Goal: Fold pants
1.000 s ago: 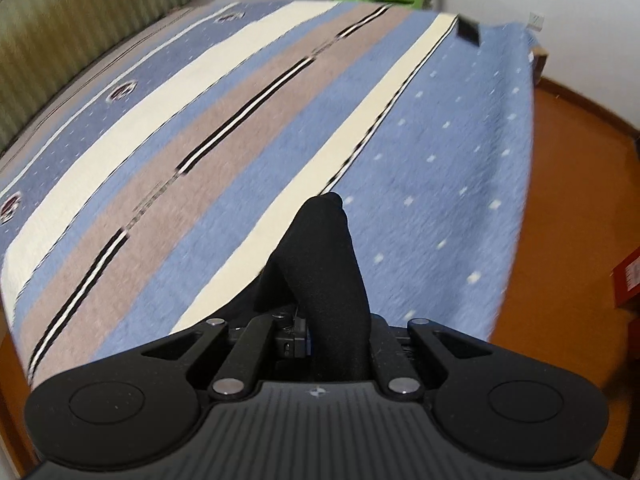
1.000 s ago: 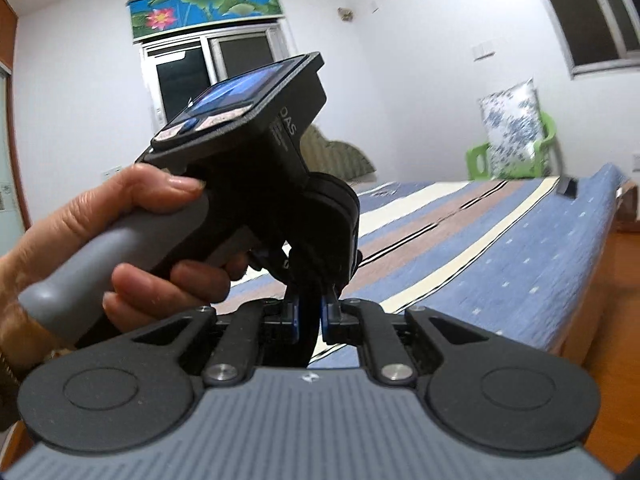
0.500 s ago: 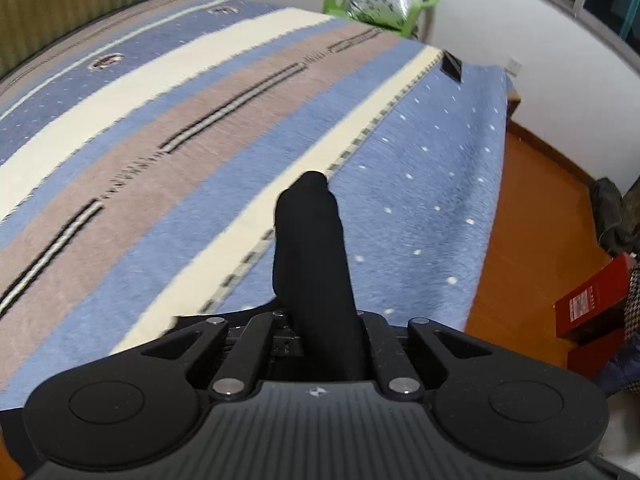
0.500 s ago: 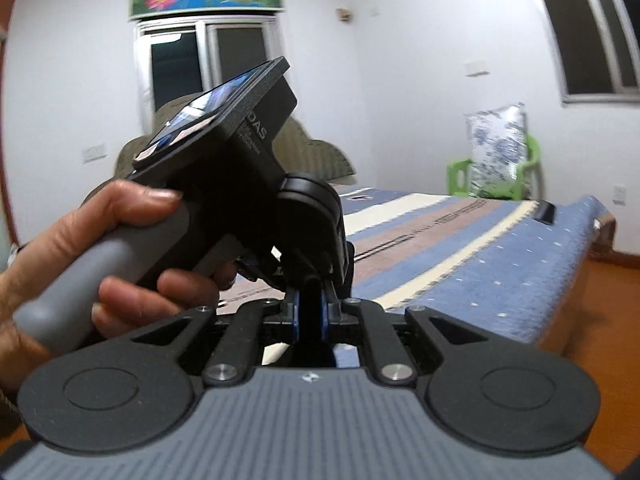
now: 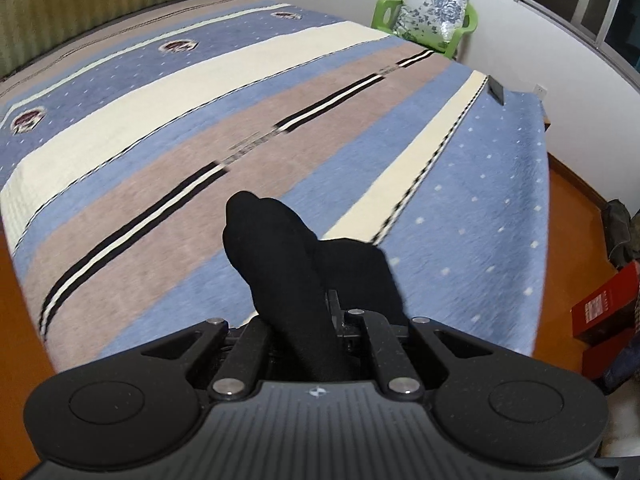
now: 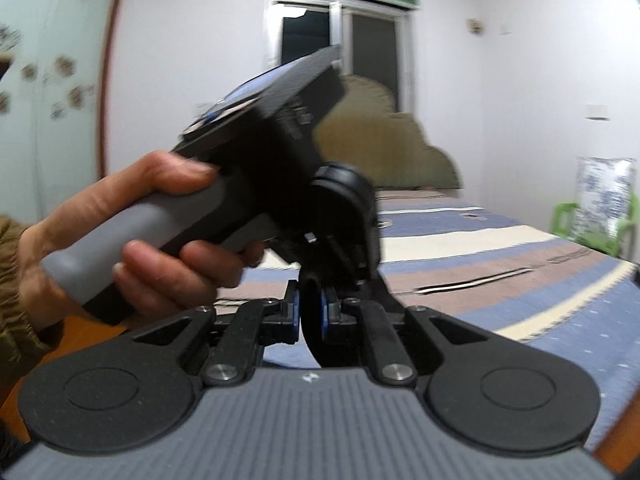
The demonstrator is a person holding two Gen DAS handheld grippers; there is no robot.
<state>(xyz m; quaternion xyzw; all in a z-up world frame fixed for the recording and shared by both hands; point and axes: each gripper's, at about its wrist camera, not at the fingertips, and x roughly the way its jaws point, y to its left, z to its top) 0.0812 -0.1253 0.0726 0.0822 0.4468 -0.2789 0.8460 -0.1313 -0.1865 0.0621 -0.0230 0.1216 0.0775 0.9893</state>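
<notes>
Your left hand (image 6: pixel 132 236) grips the grey handle, and the left claw (image 5: pixel 304 320) is clamped on a bunch of the black pants (image 5: pixel 288 264), which rise in a fold above the striped bed (image 5: pixel 200 112). Your right claw (image 6: pixel 310 312) pinches black cloth between its blue pads (image 6: pixel 294 312), likely the same pants, though blur hides the edges. A green chair (image 5: pixel 460 20) stands beyond.

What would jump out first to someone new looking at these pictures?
Black pants bunch up from the left gripper, over a blue, cream and brown striped bedspread. In the right wrist view, a hand holding the other gripper's grey handle fills the left, above the right gripper shut on black cloth.
</notes>
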